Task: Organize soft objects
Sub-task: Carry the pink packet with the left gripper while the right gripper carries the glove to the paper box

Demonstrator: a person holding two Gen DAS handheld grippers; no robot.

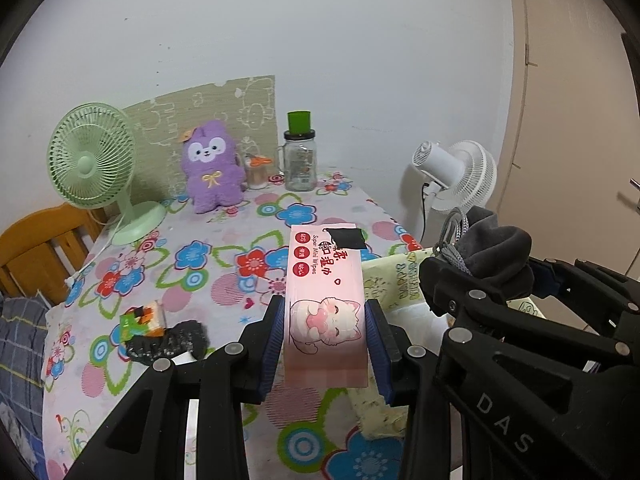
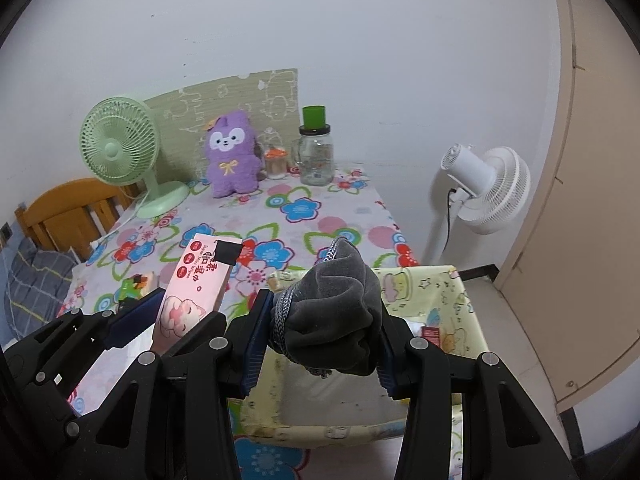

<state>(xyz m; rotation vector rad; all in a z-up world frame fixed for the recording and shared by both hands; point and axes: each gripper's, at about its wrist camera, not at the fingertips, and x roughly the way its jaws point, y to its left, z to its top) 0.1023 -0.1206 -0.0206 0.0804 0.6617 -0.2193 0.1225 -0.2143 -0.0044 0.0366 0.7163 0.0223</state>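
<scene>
the right gripper (image 2: 320, 340), jaws clamped on the grey pouch (image 2: 336, 308), hangs directly over the yellow fabric bin (image 2: 468, 304); the left gripper (image 1: 325, 344) grips the wipes pack (image 1: 325, 280) lengthwise, just beside the bin.

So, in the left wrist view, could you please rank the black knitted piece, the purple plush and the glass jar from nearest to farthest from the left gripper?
1. Black knitted piece: just left of the left gripper, near table edge.
2. Purple plush: far back, left of centre.
3. Glass jar: far back, centre.
Plush and jar are too close to call.
</scene>
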